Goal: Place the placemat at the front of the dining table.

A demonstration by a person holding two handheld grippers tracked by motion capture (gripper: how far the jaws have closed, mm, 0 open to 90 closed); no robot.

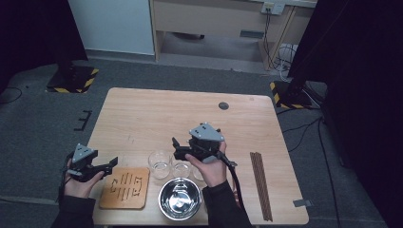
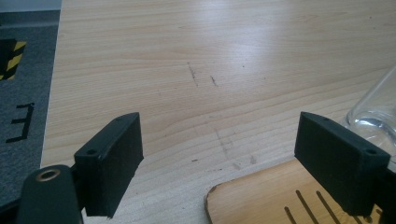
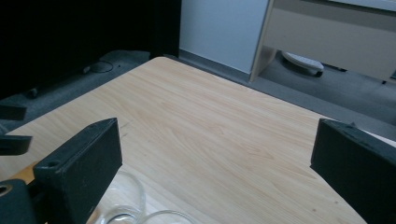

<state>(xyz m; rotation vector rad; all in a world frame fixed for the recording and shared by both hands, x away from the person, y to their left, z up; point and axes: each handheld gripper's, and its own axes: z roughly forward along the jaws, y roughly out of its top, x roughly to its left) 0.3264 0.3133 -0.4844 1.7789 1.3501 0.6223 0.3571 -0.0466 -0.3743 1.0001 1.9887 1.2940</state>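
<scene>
Pale wood grain covers the bench (image 1: 142,114), where three clear glasses sit near its front edge: a larger glass (image 1: 159,164) beside a slotted wooden board (image 1: 124,187), two smaller ones behind a steel bowl (image 1: 180,198). The right gripper (image 1: 177,148) hovers above the glasses, fingers wide apart; the left gripper (image 1: 113,165), fingers also apart, hangs over the board's corner. Glass is likely slick, rigid and breakable, so gripping across the wall near the rim seems safest.
</scene>
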